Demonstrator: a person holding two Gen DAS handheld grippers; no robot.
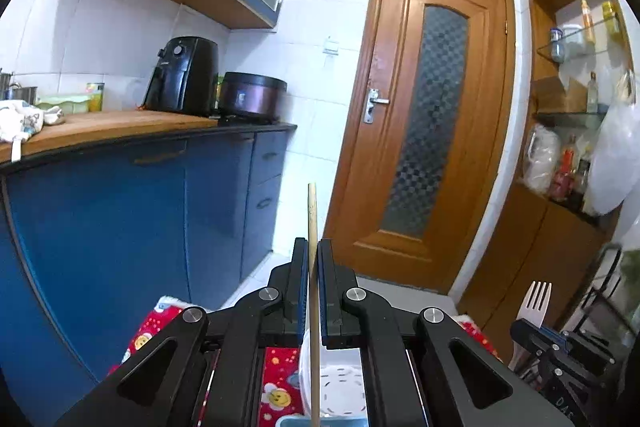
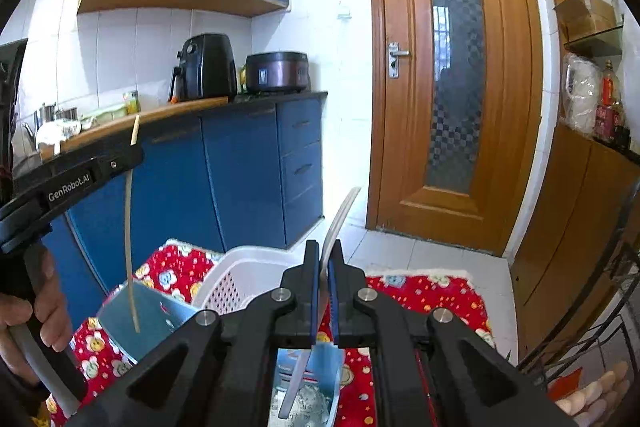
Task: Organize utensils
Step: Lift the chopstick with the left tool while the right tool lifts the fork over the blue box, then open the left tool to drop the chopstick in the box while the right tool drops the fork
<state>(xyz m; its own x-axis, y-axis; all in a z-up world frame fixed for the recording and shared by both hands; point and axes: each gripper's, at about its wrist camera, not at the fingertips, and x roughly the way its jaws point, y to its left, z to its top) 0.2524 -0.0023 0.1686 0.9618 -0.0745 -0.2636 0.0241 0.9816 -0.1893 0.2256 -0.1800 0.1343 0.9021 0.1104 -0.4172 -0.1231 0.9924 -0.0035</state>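
My left gripper [image 1: 313, 251] is shut on a wooden chopstick [image 1: 313, 211] held upright; its lower end hangs over a white basket [image 1: 344, 379]. It also shows in the right wrist view [image 2: 132, 147] with the chopstick [image 2: 128, 227] reaching down toward a blue holder [image 2: 148, 311]. My right gripper [image 2: 324, 255] is shut on a pale plastic fork [image 2: 340, 215], handle pointing down into another blue holder [image 2: 328, 363]. The fork's tines [image 1: 534, 301] show at lower right in the left wrist view, above the right gripper [image 1: 536, 335].
A red patterned cloth [image 2: 424, 295] covers the table under the white basket [image 2: 240, 275]. Blue cabinets [image 2: 248, 167] with a counter, air fryer [image 2: 204, 67] and cooker [image 2: 276, 71] stand at left. A wooden door [image 2: 452, 75] is ahead, shelves and a wire rack [image 2: 600, 327] at right.
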